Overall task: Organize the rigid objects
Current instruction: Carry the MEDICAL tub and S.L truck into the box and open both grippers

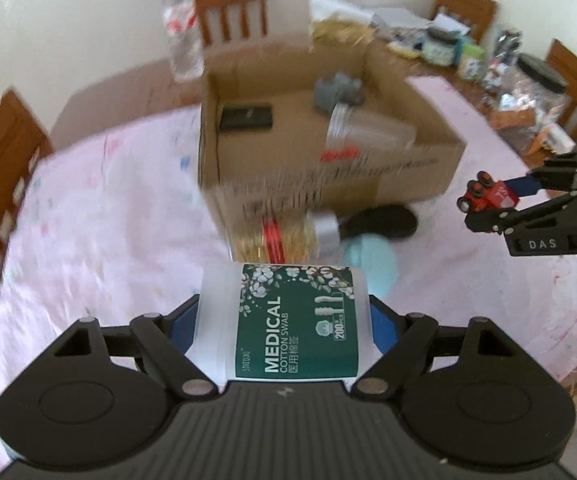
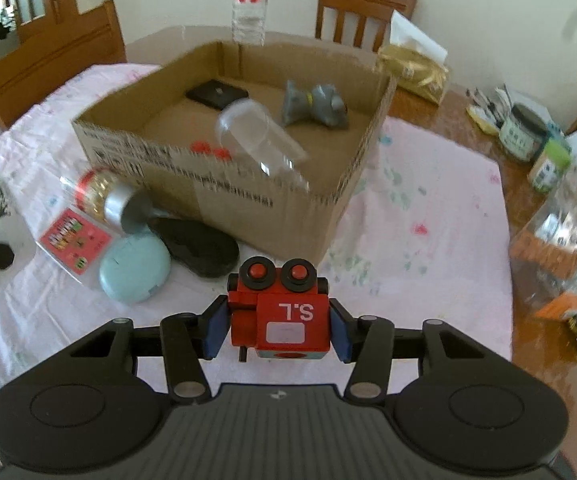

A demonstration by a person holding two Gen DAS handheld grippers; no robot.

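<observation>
My left gripper point(image 1: 284, 320) is shut on a clear tub of medical cotton swabs point(image 1: 288, 320) with a green label, held above the pink tablecloth. My right gripper point(image 2: 278, 320) is shut on a red toy truck point(image 2: 280, 312) marked "S.L"; it also shows in the left wrist view point(image 1: 488, 198). An open cardboard box point(image 2: 248, 196) stands ahead, holding a clear plastic cup point(image 2: 256, 132), a grey toy point(image 2: 314, 104) and a black flat item point(image 2: 216, 94).
In front of the box lie a jar with a silver lid point(image 2: 100, 196), a pale blue case point(image 2: 134, 268), a black oval case point(image 2: 196, 246) and a clear card box point(image 2: 74, 240). A water bottle point(image 2: 250, 4) stands behind. Jars and clutter point(image 2: 536, 140) crowd the right side. Wooden chairs surround the table.
</observation>
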